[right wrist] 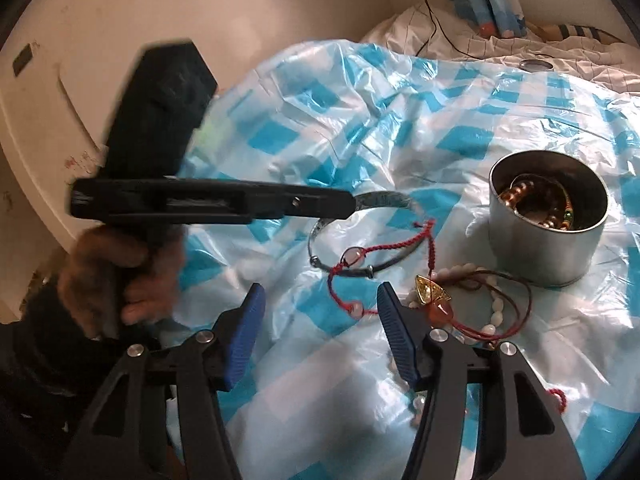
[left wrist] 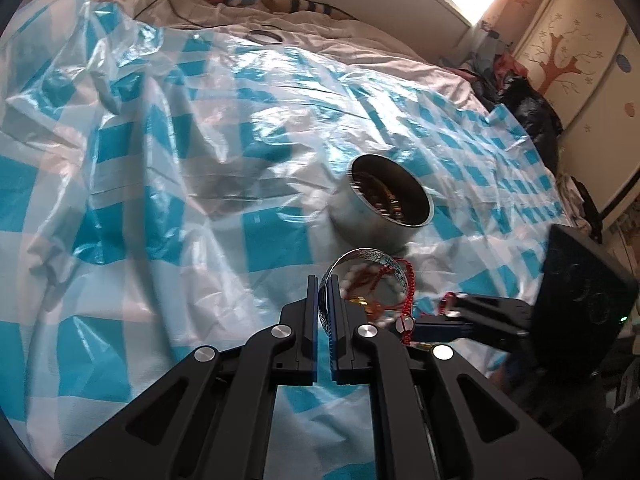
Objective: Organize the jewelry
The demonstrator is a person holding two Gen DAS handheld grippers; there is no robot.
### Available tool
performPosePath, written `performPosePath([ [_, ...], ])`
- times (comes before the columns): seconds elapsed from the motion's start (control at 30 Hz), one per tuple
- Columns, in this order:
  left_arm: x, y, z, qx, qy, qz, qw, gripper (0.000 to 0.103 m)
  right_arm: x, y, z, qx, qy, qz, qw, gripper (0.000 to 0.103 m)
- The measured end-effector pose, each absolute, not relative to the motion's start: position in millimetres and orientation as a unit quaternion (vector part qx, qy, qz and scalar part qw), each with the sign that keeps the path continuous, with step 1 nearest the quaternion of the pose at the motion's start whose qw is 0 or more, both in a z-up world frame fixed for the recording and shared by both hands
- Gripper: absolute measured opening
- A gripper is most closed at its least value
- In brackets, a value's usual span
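1. Leftmost, the left gripper (left wrist: 325, 300) is clamped on the engraved silver metal bangle (right wrist: 384, 200), lifted above the blue-and-white checked plastic sheet (right wrist: 400, 120).
2. Centrally, the right gripper (right wrist: 320, 300) stands wide apart beside a red braided cord bracelet (right wrist: 384, 246).
3. Rightward, a round silver tin (right wrist: 548, 220) holds beaded jewellery.

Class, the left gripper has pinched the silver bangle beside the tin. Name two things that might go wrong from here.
1. The red cord bracelet lies across the silver bangle, so lifting may drag it along.
2. The left gripper pinches only the bangle's thin band; it might twist or slip before reaching the tin.
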State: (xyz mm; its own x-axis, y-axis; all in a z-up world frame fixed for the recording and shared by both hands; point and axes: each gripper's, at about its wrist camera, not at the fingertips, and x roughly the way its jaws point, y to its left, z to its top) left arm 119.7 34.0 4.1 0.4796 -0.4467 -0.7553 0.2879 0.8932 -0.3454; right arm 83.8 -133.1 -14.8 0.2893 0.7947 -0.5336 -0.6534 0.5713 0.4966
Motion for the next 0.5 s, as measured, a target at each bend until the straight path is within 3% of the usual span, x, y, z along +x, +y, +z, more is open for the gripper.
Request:
performPosePath([
  [0.03,119.0,31.7,5.2,-0.083,0.461,-0.216,0.857,0.004,83.3,-132.3,-15.4,0.089,0.389,0.459,0.793,0.027],
  [0.07,118.6,30.4,6.5,-0.081,0.460,-0.215,0.858,0.004,82.6,-132.1,-15.2,0.086,0.392,0.461,0.791,0.003],
  [0.2,120.5,32.7,8.0,-0.075,0.457,-0.200,0.863,0.004,71.4,-135.5,-4.8,0.101,0.373,0.501,0.774,0.002],
  [0.5,124.6,36.2,6.2,-0.066,0.460,-0.178,0.868,0.004,75.0,-204.1,34.0,0.266,0.265,0.540,0.753,0.003],
])
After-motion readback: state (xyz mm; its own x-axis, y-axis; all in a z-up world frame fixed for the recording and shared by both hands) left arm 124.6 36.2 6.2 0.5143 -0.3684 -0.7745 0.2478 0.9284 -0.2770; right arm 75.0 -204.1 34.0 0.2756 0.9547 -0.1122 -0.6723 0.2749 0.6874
